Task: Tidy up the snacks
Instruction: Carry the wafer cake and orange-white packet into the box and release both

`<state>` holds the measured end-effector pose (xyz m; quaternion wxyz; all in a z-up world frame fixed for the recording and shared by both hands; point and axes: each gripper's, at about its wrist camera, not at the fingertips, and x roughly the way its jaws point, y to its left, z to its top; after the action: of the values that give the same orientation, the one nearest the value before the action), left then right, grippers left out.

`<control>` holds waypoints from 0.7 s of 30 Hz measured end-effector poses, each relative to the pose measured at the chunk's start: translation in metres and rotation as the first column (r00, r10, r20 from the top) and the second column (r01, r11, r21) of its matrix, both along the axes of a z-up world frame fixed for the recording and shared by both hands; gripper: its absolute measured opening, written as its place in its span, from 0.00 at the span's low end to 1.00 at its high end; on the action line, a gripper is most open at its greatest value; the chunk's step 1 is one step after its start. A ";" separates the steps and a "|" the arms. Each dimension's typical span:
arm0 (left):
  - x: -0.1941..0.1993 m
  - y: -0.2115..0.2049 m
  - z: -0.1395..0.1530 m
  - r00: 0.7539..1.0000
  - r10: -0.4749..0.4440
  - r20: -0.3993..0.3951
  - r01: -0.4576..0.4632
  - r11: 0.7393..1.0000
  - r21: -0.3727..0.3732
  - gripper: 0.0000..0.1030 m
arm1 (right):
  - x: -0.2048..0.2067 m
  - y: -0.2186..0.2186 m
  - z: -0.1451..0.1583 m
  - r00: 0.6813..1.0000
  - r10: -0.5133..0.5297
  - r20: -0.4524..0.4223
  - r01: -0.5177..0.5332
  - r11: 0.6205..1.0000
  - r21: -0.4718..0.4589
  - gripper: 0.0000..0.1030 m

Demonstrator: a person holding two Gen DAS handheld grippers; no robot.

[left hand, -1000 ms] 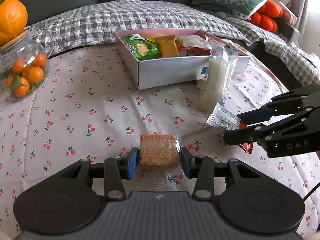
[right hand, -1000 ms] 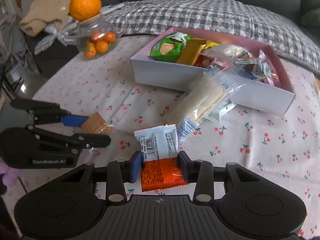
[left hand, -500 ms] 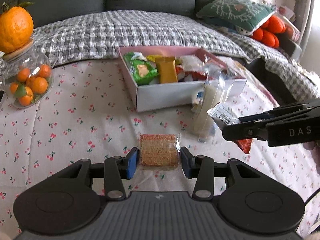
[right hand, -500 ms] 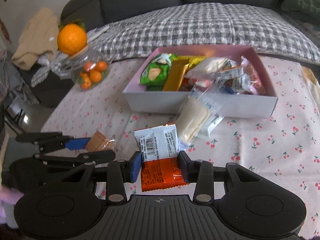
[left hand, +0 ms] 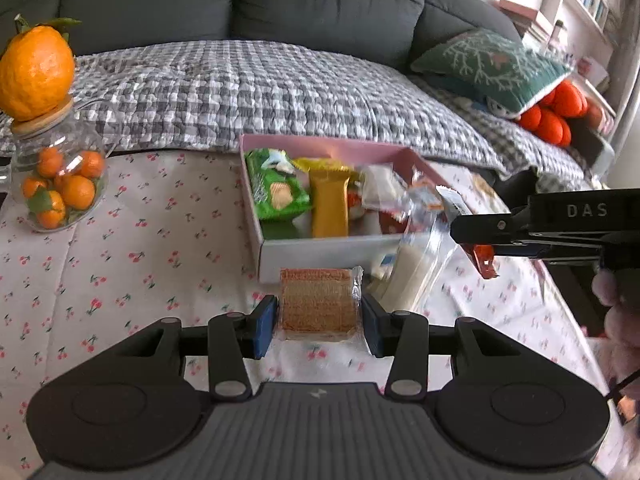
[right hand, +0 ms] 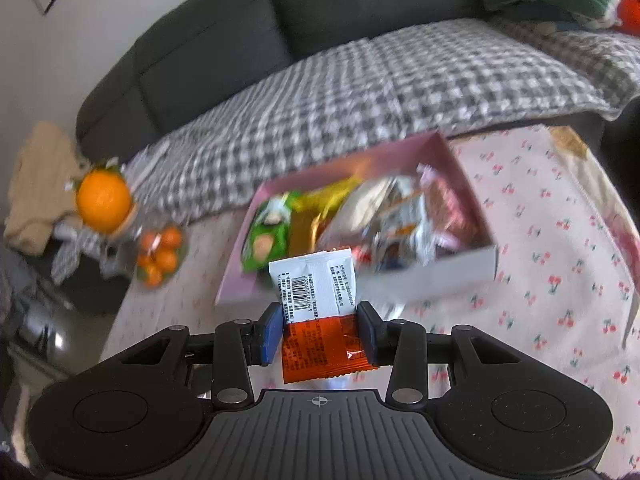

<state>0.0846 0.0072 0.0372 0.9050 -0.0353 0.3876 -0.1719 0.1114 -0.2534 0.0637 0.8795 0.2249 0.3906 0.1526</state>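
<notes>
Holding one snack apiece, both grippers face the pink-lined box (left hand: pixel 320 246) that already carries the sorted snacks on the cherry-print tablecloth (left hand: pixel 120 248). Left gripper (left hand: pixel 319 322): jaws closed on a clear-wrapped wafer biscuit (left hand: pixel 318 300), whose flat face looks up and whose sides lie against the blue pads. Right gripper (right hand: pixel 320 330): jaws closed on an orange-and-white sachet (right hand: pixel 318 308), long axis running away from the camera, white barcoded end foremost and orange end toward the palm.

Governing relation: the box lies straight ahead of, and beyond, each gripper. In the left wrist view its near white wall sits just past the wafer, with a long clear packet of pale wafers (left hand: pixel 416 268) leaning against that wall to the right. In the same view the right gripper (left hand: pixel 480 240) reaches in from the right, its tip at the box's right near corner and the sachet (left hand: pixel 484 260) hanging beneath. Judged from this, the right gripper is the nearer to a drop point; free space seems likeliest at the box's right end. The left must clear the near wall first. A glass jar of small oranges (left hand: pixel 60 188) stands well apart at far left.
</notes>
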 end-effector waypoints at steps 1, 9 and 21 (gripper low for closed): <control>0.003 -0.002 0.002 1.000 0.000 0.004 0.000 1.000 0.002 0.40 | 0.004 -0.003 0.000 1.000 -0.015 0.001 0.015 1.000 0.013 0.38; 0.035 -0.022 0.010 0.999 -0.021 0.047 0.018 0.999 0.051 0.40 | 0.030 -0.027 -0.009 0.989 -0.146 0.024 0.143 0.985 0.099 0.38; 0.073 -0.039 -0.003 0.999 -0.025 0.040 0.022 0.996 0.084 0.40 | 0.054 -0.035 -0.022 0.970 -0.237 0.050 0.228 0.963 0.146 0.38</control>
<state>0.1576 -0.0322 0.0344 0.9113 0.0107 0.3763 -0.1669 0.1650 -0.2889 0.0417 0.8862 0.3248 0.3200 0.0825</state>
